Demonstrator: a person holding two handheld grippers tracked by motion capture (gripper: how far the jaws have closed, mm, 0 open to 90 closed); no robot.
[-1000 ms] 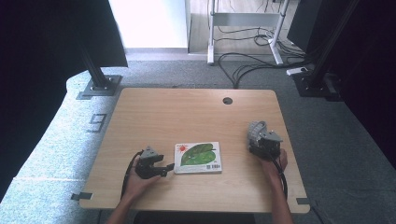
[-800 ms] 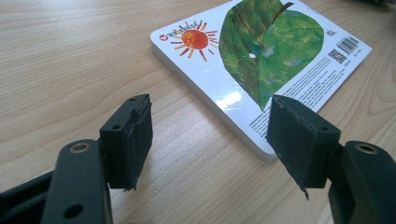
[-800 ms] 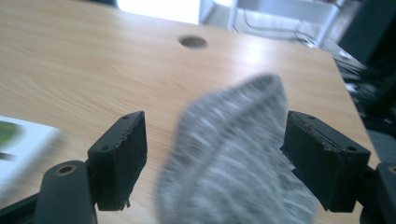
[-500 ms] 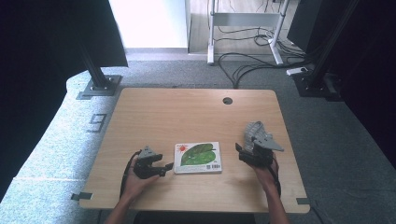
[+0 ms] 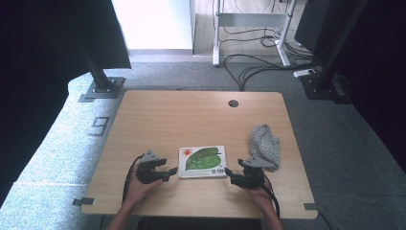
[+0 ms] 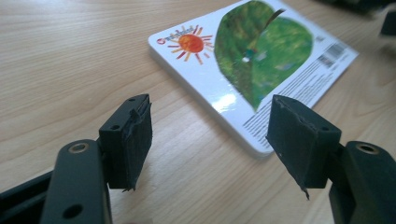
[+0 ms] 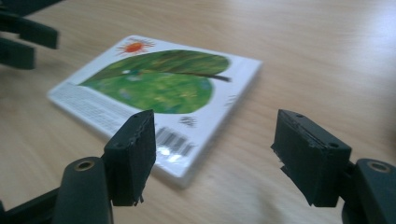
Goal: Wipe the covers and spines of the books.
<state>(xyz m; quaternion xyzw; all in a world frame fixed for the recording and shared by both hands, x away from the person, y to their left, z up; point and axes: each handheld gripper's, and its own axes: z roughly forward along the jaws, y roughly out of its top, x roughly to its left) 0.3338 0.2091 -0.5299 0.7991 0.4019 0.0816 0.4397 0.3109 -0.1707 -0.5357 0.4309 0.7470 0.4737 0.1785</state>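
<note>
Right gripper [image 5: 229,173] has dropped the grey cloth [image 5: 264,145], which now lies behind it, and come down to the book's [image 5: 202,162] right edge; jaws wide open, empty; left gripper [image 5: 172,170] also open, book corner just ahead of its fingertips [image 6: 299,140]; two-sided book grasp looks next.

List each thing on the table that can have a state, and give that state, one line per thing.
Book: closed, lying flat, back cover with barcode up, ungripped.
Left gripper: open, at the book's left edge.
Right gripper: open, at the book's right edge.
Grey cloth: crumpled, lying loose beside the right gripper.
</note>
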